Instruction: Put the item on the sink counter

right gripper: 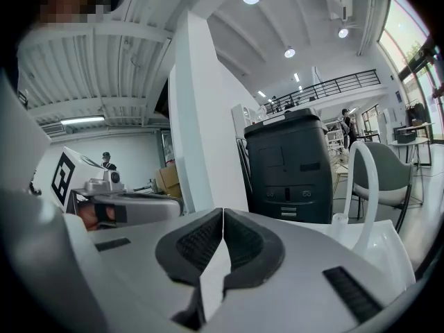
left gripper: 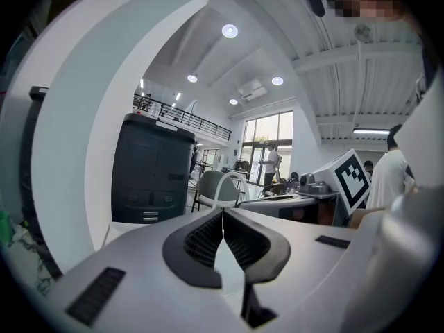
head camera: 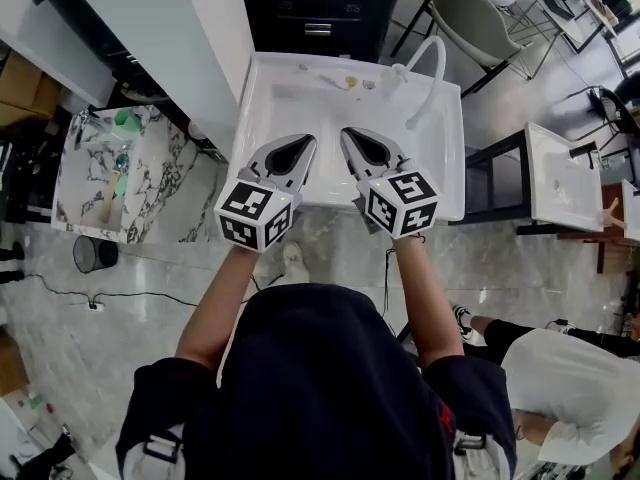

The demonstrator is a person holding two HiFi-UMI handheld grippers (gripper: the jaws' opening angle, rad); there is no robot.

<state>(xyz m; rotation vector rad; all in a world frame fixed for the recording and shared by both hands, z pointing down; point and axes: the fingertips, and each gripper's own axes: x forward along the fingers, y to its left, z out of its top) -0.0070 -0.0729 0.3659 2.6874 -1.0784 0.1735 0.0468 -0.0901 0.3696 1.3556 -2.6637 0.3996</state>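
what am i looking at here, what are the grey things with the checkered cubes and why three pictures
A person, seen from a camera on their head, holds a hand tool in each hand: the left gripper and the right gripper. The patterned cubes are part of the tools. The other two pictures come from cameras riding on each gripper, looking along its jaws. Both pairs of jaws are shut with nothing between them. Under them is a white sink with a curved tap and a few small bits at its back edge. To its left is a marble counter holding green things.
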